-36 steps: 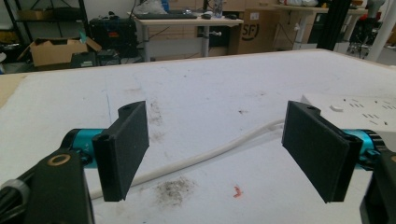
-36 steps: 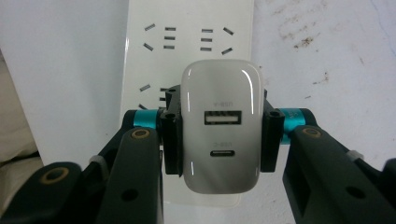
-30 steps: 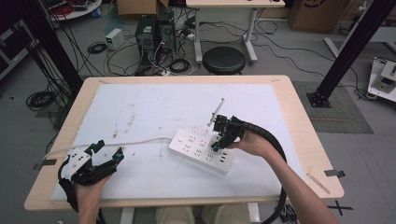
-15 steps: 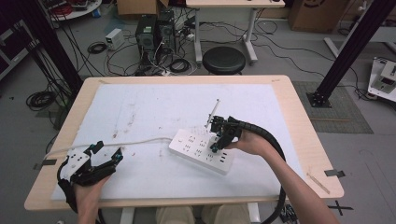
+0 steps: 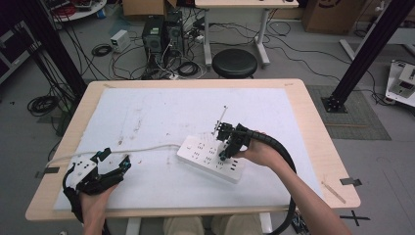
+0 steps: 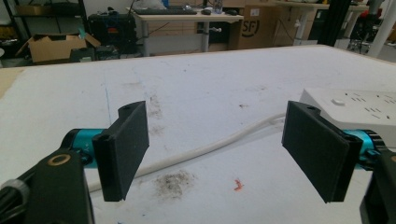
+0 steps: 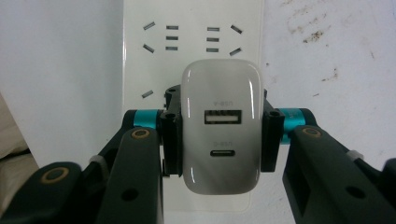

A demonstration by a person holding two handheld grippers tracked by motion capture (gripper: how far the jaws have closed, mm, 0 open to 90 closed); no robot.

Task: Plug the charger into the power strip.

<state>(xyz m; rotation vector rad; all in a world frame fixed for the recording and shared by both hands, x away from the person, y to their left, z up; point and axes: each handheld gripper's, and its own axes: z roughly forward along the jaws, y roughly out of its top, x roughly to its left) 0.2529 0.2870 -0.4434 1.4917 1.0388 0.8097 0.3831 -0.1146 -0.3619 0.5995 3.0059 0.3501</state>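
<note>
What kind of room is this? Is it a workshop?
Probably a lab or workshop. Computer towers and loose cables sit on the floor behind the table, a cardboard box stands nearby, and a person's right tool grips a charger over a power strip.

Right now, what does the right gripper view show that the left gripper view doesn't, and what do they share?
Right gripper view: the right gripper has its jaws shut on a white charger, whose two ports face the camera, held over the sockets of the power strip.

Left gripper view: the left gripper has its jaws wide open with nothing between them; a white cord crosses the table beyond them, with desks and boxes in the background.

Both: the power strip and the stained white table.
</note>
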